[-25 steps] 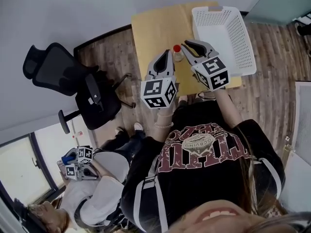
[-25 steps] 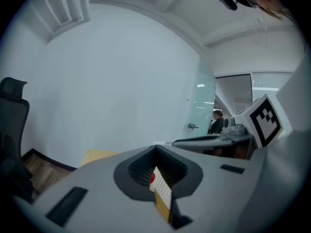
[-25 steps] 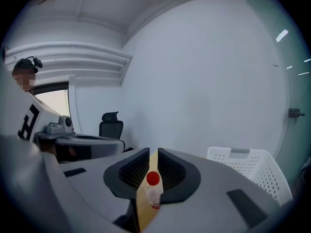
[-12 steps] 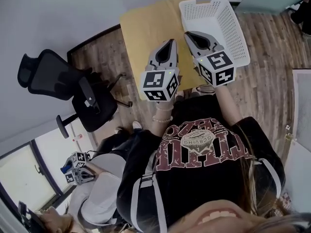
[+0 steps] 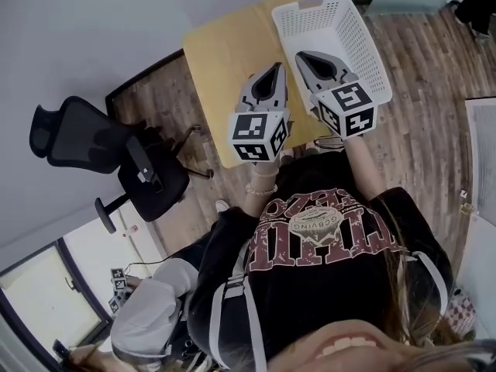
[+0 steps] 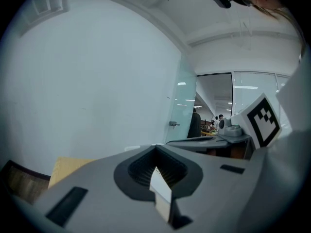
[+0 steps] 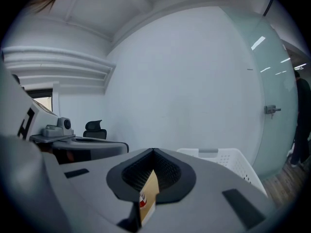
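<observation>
Holding both tools up in front of my chest, above the near edge of the counter (image 5: 221, 53). Observations for this moment:

Left tool (image 5: 277, 67): jaws brought together, tips meeting in a point, nothing gripped. In the left gripper view the tips (image 6: 156, 147) touch, and only a thin slit stays open below them. Through that slit I see a white strip of the white basket (image 6: 159, 184), with a tan strip of counter under it.

Right tool (image 5: 303, 55): same condition, jaws together and empty. In the right gripper view the tips (image 7: 153, 150) meet, and the slit under them shows the tan counter top and a small red-and-white thing (image 7: 142, 202) standing on it. Too little of it shows to say what it is. In the head view the tools cover it.

Positions: the two tools sit side by side, near each other but apart, both pointing away from me. The left one is over the counter's wooden top. The right one is at the near left corner of the white basket (image 5: 345, 18), which stands on the right part of the counter and overhangs its right edge.

Surroundings: plain pale wall (image 5: 85, 29) behind the counter, wood floor (image 5: 422, 99), a black office chair (image 5: 116, 157) well off to my left, and another person's sleeve (image 5: 147, 320) low at that side.
</observation>
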